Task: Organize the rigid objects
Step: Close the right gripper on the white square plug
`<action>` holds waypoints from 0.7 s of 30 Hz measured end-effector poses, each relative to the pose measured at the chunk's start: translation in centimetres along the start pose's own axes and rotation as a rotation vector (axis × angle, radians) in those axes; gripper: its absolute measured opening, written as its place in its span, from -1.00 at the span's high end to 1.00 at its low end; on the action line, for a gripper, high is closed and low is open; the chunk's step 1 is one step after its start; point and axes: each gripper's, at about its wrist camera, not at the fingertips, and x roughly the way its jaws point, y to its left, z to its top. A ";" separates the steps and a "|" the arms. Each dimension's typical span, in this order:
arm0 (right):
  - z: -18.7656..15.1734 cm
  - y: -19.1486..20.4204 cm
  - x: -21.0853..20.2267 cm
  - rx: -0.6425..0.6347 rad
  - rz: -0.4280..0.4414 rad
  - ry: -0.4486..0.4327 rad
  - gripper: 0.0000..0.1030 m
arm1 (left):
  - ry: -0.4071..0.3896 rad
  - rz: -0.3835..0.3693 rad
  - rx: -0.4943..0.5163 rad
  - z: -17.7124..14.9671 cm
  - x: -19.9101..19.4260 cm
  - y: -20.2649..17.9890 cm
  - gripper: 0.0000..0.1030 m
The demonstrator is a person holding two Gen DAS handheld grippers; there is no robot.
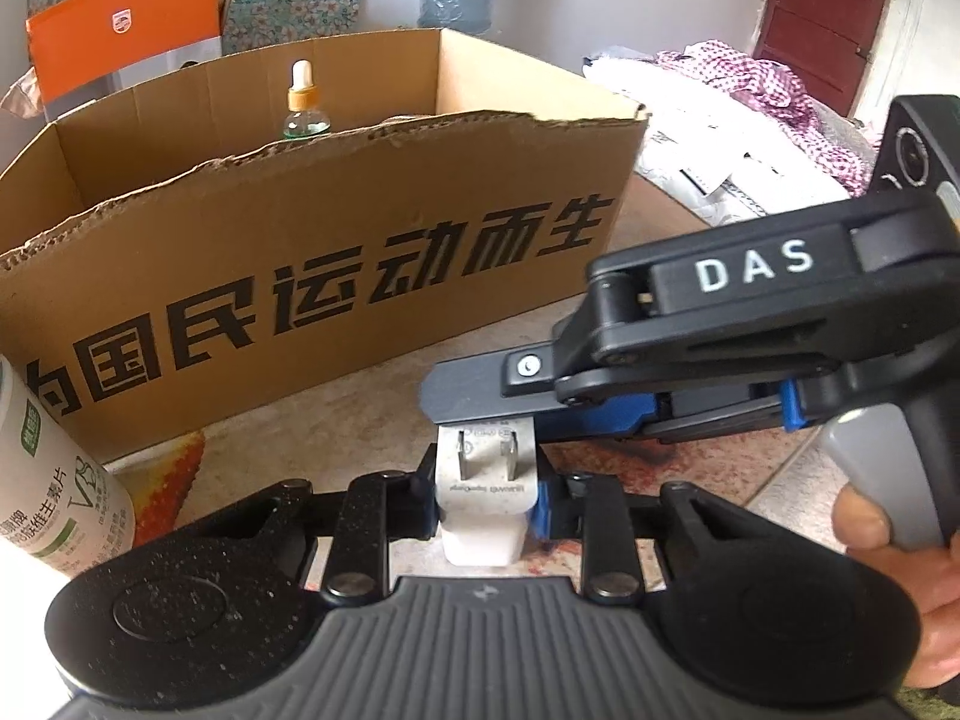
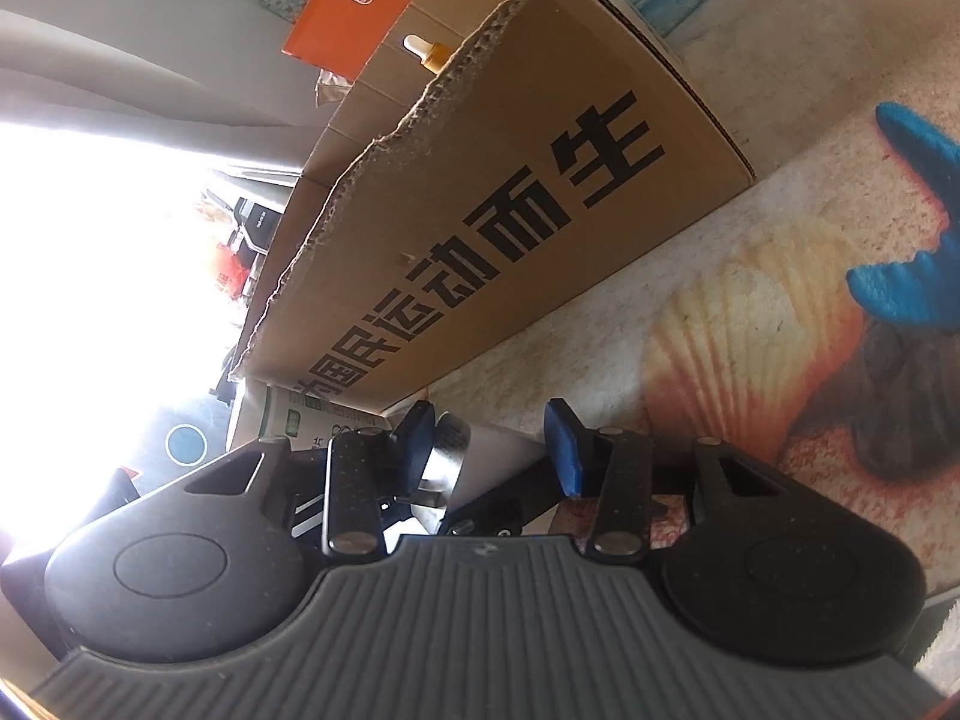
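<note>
**Charger handover at the box front**

Patterned mat (image 2: pixel 750 324) on the floor, shell print, is the work surface. Nearest to the left wrist camera: white charger (image 1: pixel 483 495), prongs facing up toward the box, clamped between the left gripper (image 1: pixel 485 495) fingers, pads tight on both sides. Right gripper (image 1: pixel 480 414) comes in from the right, a hand (image 1: pixel 900 552) on its grey handle; its tip lies across the top edge of the charger, at the prongs. In its own view the right gripper (image 2: pixel 495 450) has the charger (image 2: pixel 480 450) between its blue pads (image 2: pixel 564 450), but contact on both pads isn't clear, so I can't tell whether it grips.

White supplement bottle (image 1: pixel 54 474) stands just left, beside the box. Cardboard box (image 1: pixel 336 264) directly behind, open top, torn front rim; dropper bottle (image 1: pixel 305 102) already inside.

Step, I'd say: charger picked, being passed or re-gripped. Next: one gripper must own it, lift clear of the torn rim, and set it down inside.
</note>
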 end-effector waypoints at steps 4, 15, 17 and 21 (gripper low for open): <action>-0.3 0.8 -0.6 -0.025 0.004 -0.010 0.25 | -0.023 0.005 0.021 0.0 -0.8 -1.0 0.45; 0.2 4.1 -3.1 -0.112 0.047 -0.074 0.26 | -0.109 0.009 0.003 1.7 -4.8 -1.3 0.45; 0.6 5.2 -3.7 -0.142 0.064 -0.091 0.26 | -0.139 0.013 0.004 2.7 -6.1 -1.3 0.45; 2.3 8.2 -4.6 -0.225 0.093 -0.126 0.25 | -0.197 0.017 0.003 5.3 -8.0 -0.7 0.45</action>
